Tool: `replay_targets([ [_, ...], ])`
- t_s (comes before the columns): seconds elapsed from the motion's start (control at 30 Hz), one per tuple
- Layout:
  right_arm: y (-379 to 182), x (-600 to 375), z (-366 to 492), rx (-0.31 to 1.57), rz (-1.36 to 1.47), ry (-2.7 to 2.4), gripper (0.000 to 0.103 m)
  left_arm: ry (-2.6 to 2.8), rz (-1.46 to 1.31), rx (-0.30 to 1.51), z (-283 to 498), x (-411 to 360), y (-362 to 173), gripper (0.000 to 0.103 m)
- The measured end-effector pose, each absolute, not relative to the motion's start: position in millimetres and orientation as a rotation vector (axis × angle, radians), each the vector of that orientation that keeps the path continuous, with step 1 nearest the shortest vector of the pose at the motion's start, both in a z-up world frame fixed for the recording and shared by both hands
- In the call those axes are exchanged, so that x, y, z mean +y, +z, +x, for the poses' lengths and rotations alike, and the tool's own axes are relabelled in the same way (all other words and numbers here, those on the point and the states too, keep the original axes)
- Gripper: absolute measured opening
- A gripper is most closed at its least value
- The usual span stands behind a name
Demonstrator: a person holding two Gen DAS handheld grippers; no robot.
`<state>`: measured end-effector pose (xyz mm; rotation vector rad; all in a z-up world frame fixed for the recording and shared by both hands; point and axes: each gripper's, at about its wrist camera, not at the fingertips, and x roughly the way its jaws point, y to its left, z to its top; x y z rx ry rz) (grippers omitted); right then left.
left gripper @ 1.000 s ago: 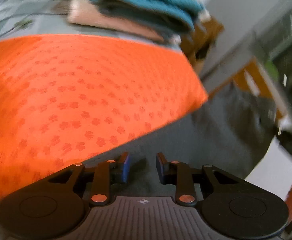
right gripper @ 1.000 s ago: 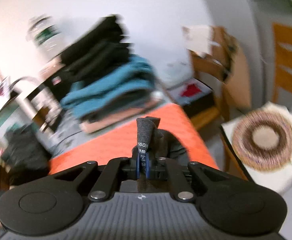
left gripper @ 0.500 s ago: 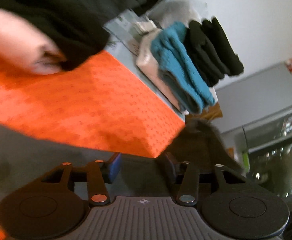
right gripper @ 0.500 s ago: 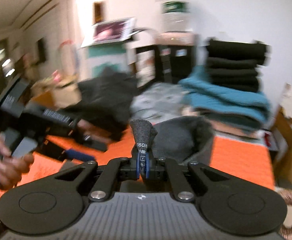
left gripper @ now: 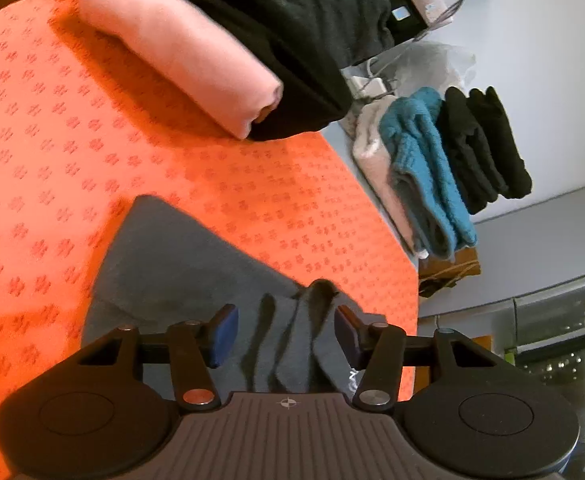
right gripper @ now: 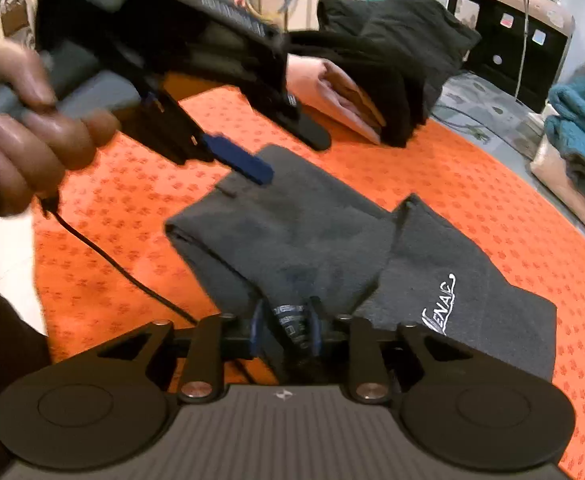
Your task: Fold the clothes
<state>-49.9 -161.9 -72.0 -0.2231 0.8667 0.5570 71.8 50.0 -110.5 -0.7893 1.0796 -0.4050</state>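
A dark grey garment (right gripper: 312, 232) with a white logo lies folded on the orange paw-print cloth (right gripper: 472, 184). My right gripper (right gripper: 285, 326) sits at its near edge, jaws opening, with the garment's label strip loose between the pads. A hand (right gripper: 32, 128) holds my left gripper (right gripper: 290, 158) just over the garment's far edge. In the left wrist view that gripper (left gripper: 285, 334) is open and still opening. Ridges of the grey garment (left gripper: 180, 256) show between its blue pads (left gripper: 224, 334), untouched by them.
A folded pink garment (left gripper: 180, 52) under a black one (left gripper: 276, 28) lies on the orange cloth (left gripper: 44, 128) behind. A stack of folded teal and black clothes (left gripper: 432, 168) stands beyond the cloth's edge. A black cable (right gripper: 112, 256) trails across the cloth.
The right gripper held the grey garment's corner up, shut on it; it now rests low on the orange cloth with jaws parted. The left jaws have widened. Both wrists rolled and swung across.
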Motion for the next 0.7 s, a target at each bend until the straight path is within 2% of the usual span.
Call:
replay_targets([
  [0.23,-29,-193,-53,0.803,-0.084,0.529,0.032,-0.431,-0.775,1.123,80,30,-127,0.062],
  [0.33,-21,-205,-52,0.772,-0.059,0.445,0.049,-0.449,-0.757,1.140,87,16,-132,0.063],
  [0.47,-41,-214,-40,0.813,-0.067,0.354,0.050,-0.465,-0.706,1.159,93,1,-139,0.061],
  [0.53,-49,-217,-37,0.831,-0.047,0.327,0.044,-0.489,-0.679,1.141,92,-3,-137,0.017],
  [0.57,-51,-219,-37,0.834,-0.034,0.318,0.042,-0.505,-0.667,1.119,91,-5,-133,0.004],
  [0.7,-46,-231,-42,0.791,0.023,0.303,0.042,-0.509,-0.647,0.982,83,2,-102,0.004],
])
